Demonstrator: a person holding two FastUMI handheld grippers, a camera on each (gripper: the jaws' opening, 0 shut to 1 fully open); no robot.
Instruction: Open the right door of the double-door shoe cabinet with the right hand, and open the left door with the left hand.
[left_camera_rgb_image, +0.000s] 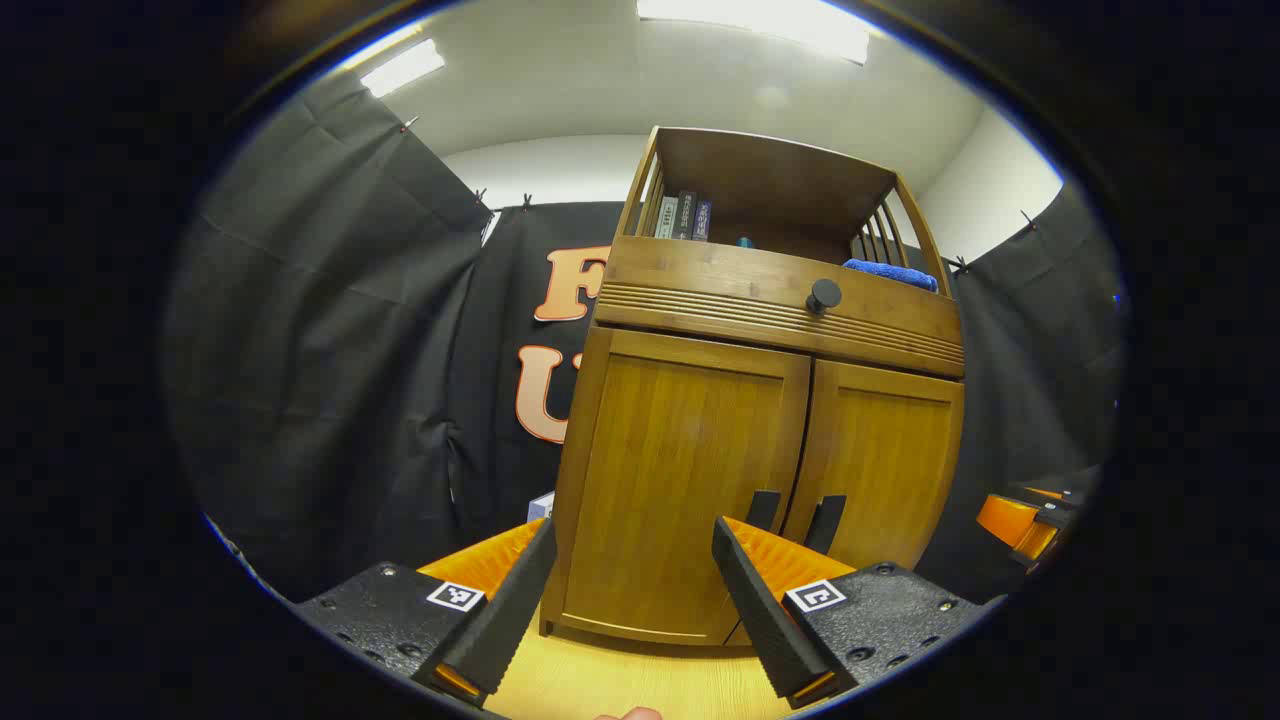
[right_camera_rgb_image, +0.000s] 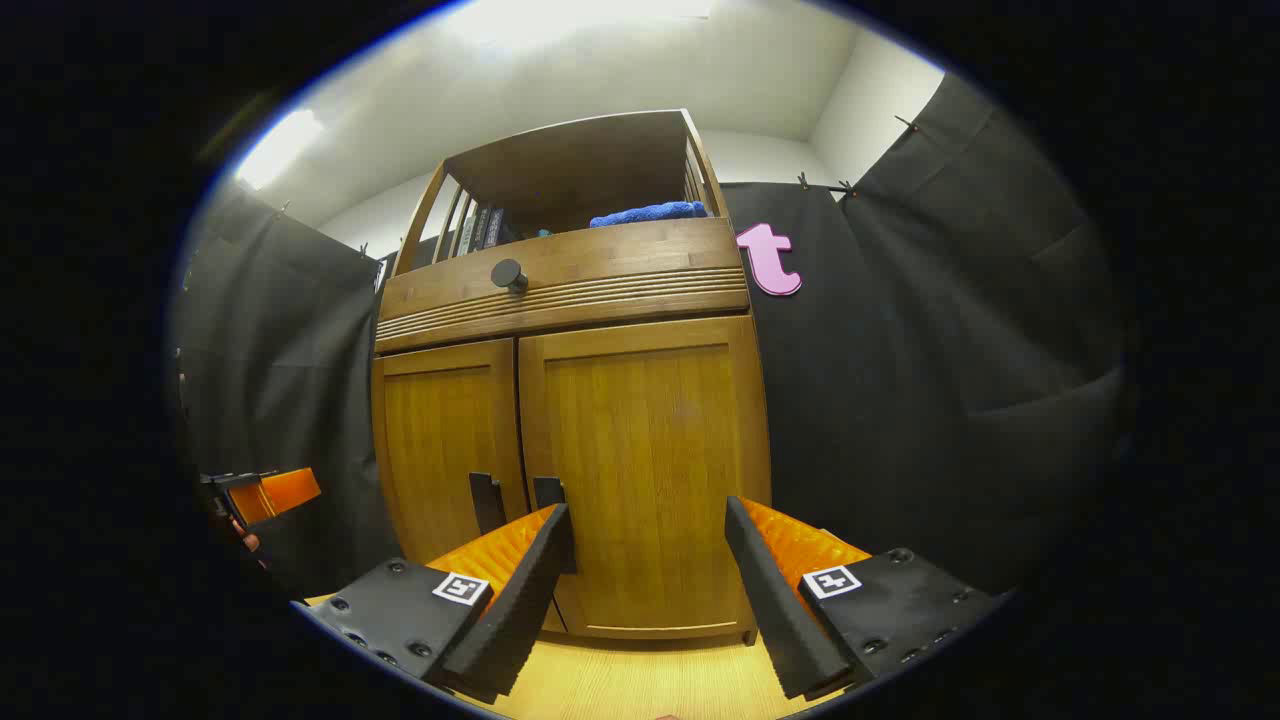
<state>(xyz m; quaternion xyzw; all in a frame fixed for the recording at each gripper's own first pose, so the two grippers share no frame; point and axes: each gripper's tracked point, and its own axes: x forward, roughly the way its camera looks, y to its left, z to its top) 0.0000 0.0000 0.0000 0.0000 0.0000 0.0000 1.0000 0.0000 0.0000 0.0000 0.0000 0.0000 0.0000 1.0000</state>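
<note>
Both grippers are spread wide and hold nothing: left gripper (left_camera_rgb_image: 632, 605), right gripper (right_camera_rgb_image: 648, 590). You are at the approach step. Ahead stands the shoe cabinet (right_camera_rgb_image: 570, 400), both doors closed. Next, bring the right gripper to the right door handle (right_camera_rgb_image: 548, 492) and close on it.
</note>
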